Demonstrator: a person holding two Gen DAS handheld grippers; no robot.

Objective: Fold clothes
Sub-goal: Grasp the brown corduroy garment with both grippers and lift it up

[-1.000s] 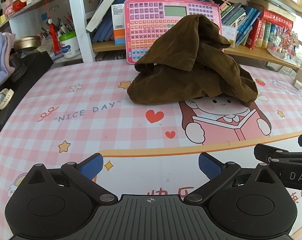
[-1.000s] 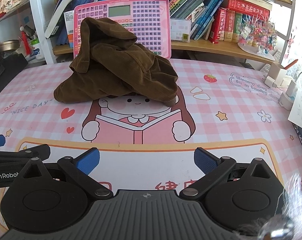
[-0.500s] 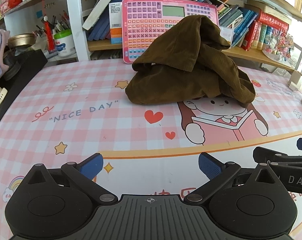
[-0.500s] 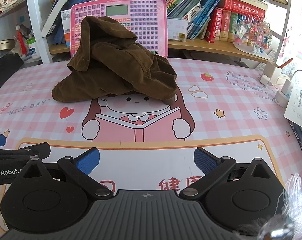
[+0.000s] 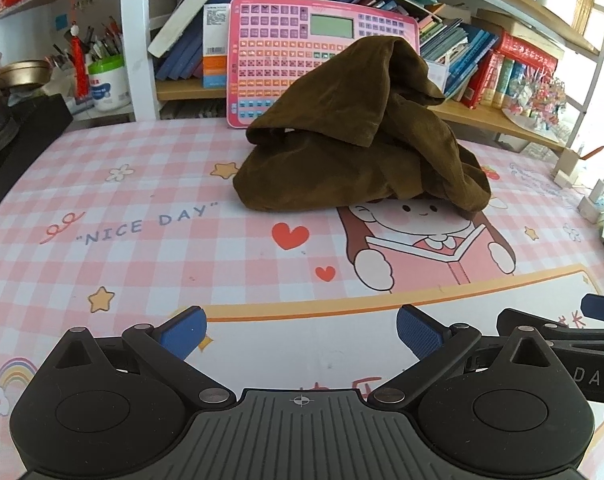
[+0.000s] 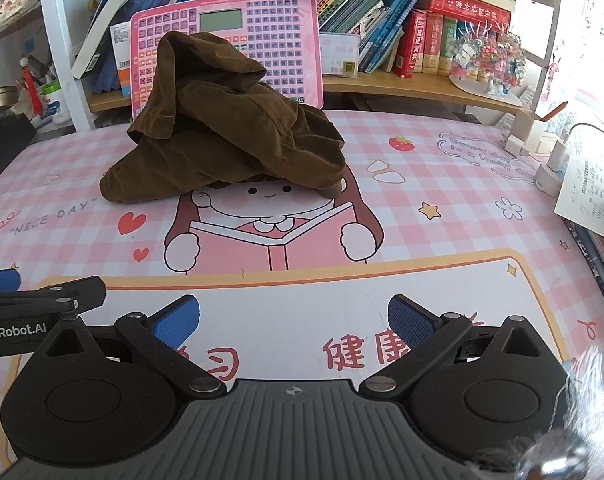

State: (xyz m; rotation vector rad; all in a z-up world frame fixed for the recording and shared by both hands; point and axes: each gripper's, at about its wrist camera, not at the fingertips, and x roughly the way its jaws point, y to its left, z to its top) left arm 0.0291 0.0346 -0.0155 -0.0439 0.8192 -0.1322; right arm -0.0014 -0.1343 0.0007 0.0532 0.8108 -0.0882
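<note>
From the left wrist: left gripper [image 5: 302, 330] low over the near edge of a pink checked desk mat [image 5: 150, 264], blue pads spread wide with nothing between them, only bare mat. Well ahead, a crumpled brown garment [image 5: 357, 148] heaped in a peaked mound at the far middle of the mat, its near edge draped over the head of the printed cartoon girl [image 5: 425, 240]. Just behind the heap, a pink toy keyboard tablet [image 5: 286, 56] propped upright against a bookshelf [image 5: 501, 120] packed with books. To the left, "NICE DAY" lettering [image 5: 146, 224] on the mat and a white pen pot [image 5: 106, 84] on the shelf. At the right edge, part of the right gripper [image 5: 561, 336] just beside, at about the same depth. From the right wrist: right gripper [image 6: 294, 318] likewise low at the near edge, fingers parted wide and holding nothing. Same brown garment [image 6: 230, 136] far ahead and slightly left, untouched by either tool, its peak in front of the tablet [image 6: 262, 28]. Left gripper [image 6: 42, 300] poking in at the left edge. On the right, a sheet of paper [image 6: 593, 200] and small white boxes [image 6: 537, 136] beside the mat.
</note>
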